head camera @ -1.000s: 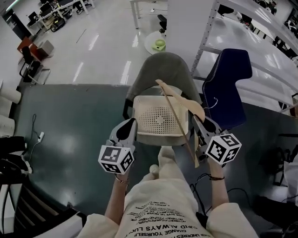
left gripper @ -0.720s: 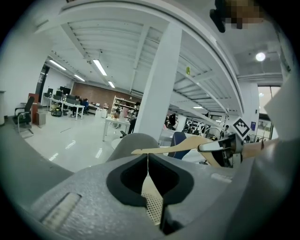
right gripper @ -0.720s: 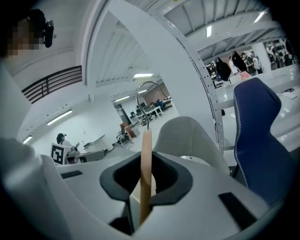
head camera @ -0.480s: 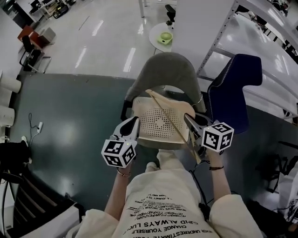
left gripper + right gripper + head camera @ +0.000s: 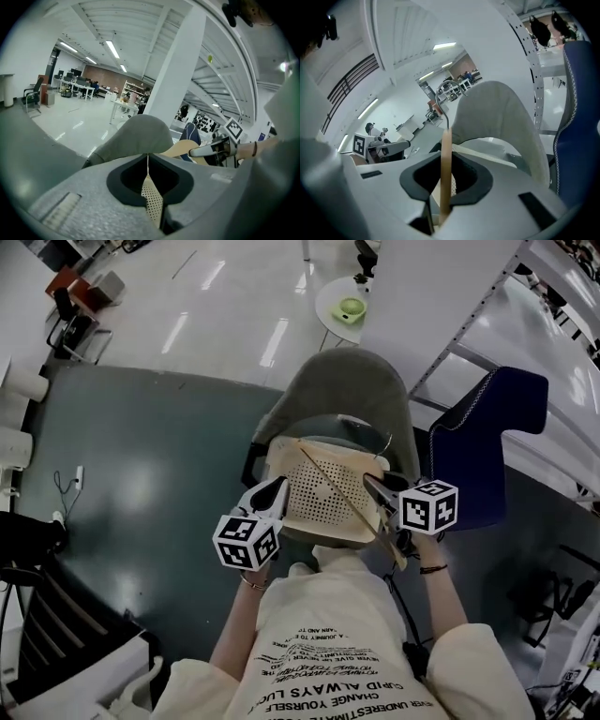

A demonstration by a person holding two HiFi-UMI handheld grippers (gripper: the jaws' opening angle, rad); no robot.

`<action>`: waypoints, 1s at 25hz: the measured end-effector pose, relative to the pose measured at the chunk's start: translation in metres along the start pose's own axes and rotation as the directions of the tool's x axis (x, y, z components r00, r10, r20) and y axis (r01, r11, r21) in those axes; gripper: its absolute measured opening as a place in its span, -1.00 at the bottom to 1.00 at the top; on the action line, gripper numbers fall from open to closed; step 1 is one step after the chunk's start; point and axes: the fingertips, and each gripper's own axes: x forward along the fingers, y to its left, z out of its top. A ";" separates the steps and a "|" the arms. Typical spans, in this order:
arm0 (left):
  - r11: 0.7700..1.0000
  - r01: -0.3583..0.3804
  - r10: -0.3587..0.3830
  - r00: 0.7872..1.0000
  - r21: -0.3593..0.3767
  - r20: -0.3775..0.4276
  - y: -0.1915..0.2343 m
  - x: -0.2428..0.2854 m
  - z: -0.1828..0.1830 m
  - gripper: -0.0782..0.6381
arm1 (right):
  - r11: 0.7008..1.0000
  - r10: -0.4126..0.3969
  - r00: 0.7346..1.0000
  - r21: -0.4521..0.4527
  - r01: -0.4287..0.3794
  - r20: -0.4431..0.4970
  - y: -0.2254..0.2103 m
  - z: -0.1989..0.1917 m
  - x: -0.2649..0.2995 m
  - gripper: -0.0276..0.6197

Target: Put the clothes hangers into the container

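We see one wooden clothes hanger with a metal hook. It lies slantwise across the open top of the container, its near end jutting past the rim, and the right hand-held gripper clamps its thin edge. The container is a cream perforated basket resting on a grey chair. The left hand-held gripper pinches its left wall.

The container was cream, patterned with small holes; the hanger was tan wood. The chair was grey, the second chair dark blue, the floor dark green. The cubes bore black-and-white squares.
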 end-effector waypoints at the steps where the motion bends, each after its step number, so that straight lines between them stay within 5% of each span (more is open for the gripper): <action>1: 1.000 -0.003 0.003 1.000 -0.006 -0.007 0.002 0.004 -0.002 -0.71 | 1.000 0.006 1.000 -0.002 -0.006 -0.015 -0.003 -0.001 0.005 -0.75; 25: 0.982 -0.067 0.030 0.978 -0.174 -0.205 0.035 0.070 -0.086 -0.71 | 0.987 0.112 0.973 0.136 -0.085 -0.201 -0.064 -0.061 0.103 -0.75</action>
